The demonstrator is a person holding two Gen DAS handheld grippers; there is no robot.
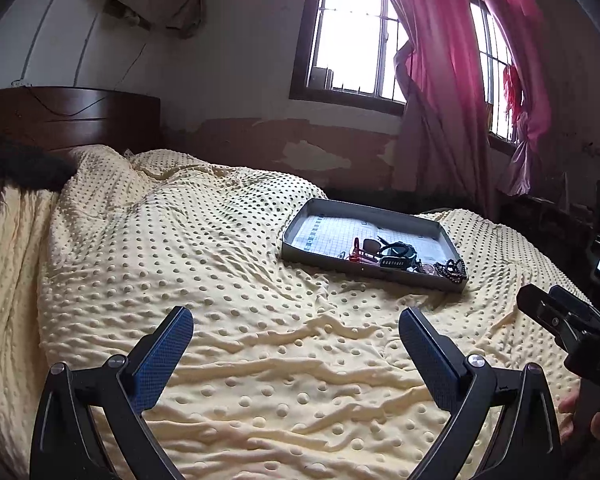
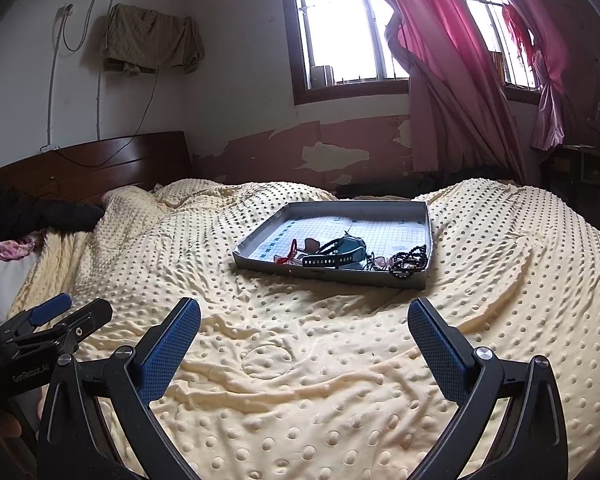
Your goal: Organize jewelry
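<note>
Both grippers, left [image 1: 296,332] and right [image 2: 304,322], gaping empty at lower frame, jewelry [image 2: 340,258] seemingly all heaped in centre tray [image 2: 256,242]: sorted or awaiting sorting, unclear.

"GenRobot.AI" – white print on left gripper [image 2: 48,322] body, tray [image 2: 426,236] liner marks – too small to read
</note>
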